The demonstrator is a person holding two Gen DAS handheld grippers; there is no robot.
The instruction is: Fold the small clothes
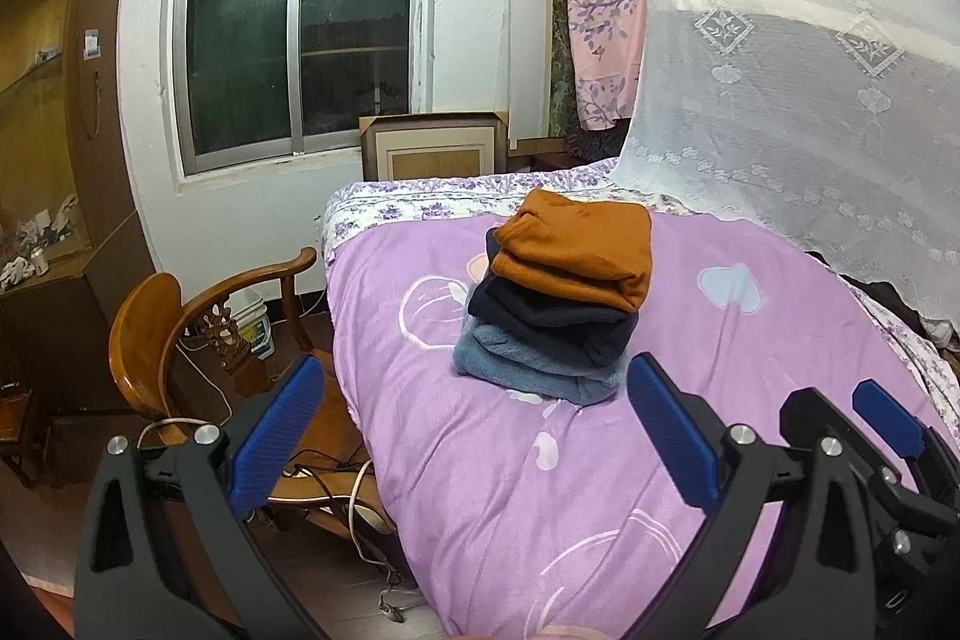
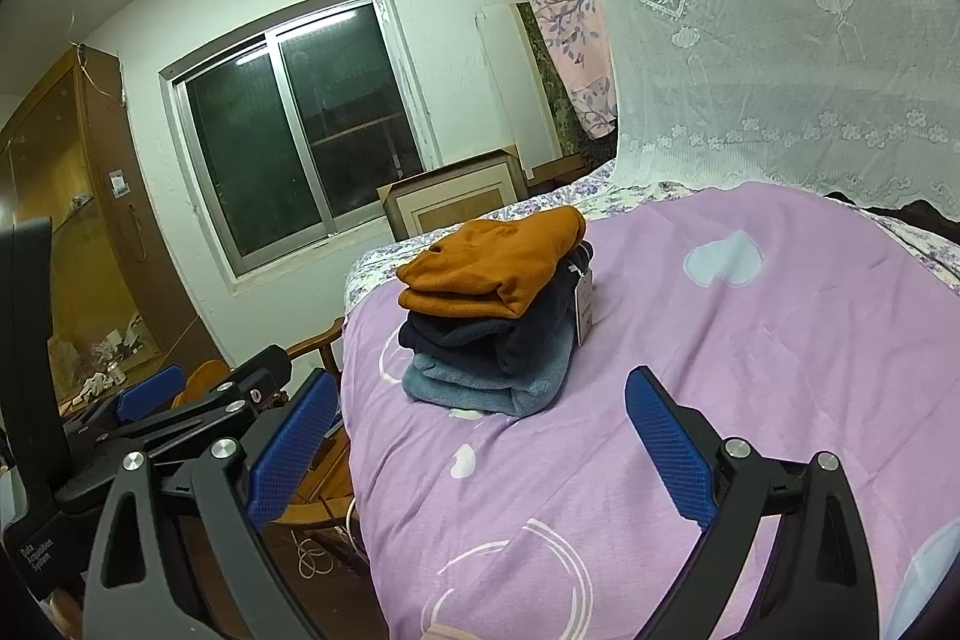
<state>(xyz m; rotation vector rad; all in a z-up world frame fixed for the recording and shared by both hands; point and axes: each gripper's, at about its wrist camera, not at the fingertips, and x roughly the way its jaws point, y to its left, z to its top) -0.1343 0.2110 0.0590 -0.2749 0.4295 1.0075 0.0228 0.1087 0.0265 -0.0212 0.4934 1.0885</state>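
Orange-topped folded stack (image 1: 561,292) mid-quilt (image 1: 480,460) — both tools (image 1: 474,430) (image 2: 480,448) spread, empty.

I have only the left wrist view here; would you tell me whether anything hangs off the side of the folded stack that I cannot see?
Observer: Yes. In the right wrist view a white tag hangs down the right side of the stack, beside its navy and blue layers.
Operator: Thank you. My view shows only part of the right gripper; is it holding anything?
Observer: No. The right gripper is open and empty, with its blue pads wide apart above the purple quilt, short of the stack.
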